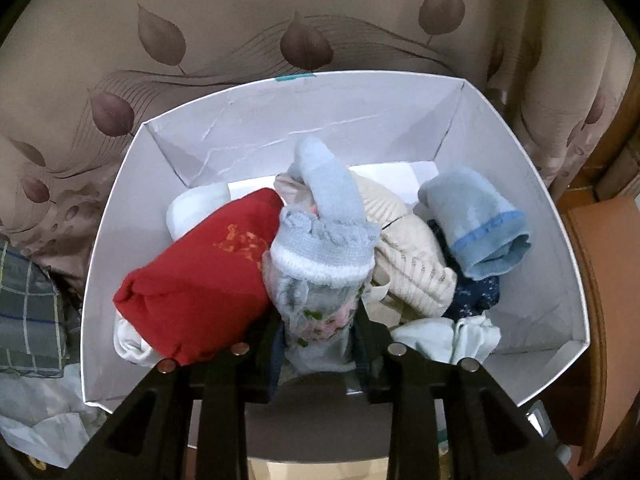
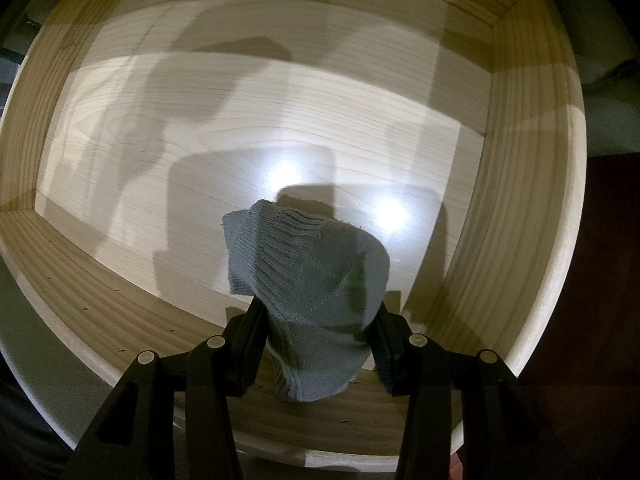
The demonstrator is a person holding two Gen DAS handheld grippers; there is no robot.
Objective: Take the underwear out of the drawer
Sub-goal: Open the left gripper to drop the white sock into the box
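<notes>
In the left wrist view my left gripper [image 1: 320, 320] reaches into a white box [image 1: 120, 184]. Its jaws stand close together on a sheer white garment with pink and green flowers [image 1: 320, 312], which fills the gap between them. A pale blue knitted piece [image 1: 324, 248] lies right on top of that garment. In the right wrist view my right gripper [image 2: 318, 312] points down into a pale wooden drawer [image 2: 100, 300]. It is shut on a grey-green ribbed knit garment [image 2: 312, 264], which bulges out past the fingertips. No other clothing shows on the drawer floor.
The box also holds a red garment [image 1: 200, 280], a cream ribbed one [image 1: 408, 264], a light blue sock [image 1: 480, 224] and a navy patterned piece [image 1: 476, 296]. It rests on a leaf-printed beige cover [image 1: 280, 20]. A checked cloth [image 1: 28, 312] lies at left, and wooden furniture [image 1: 596, 248] at right.
</notes>
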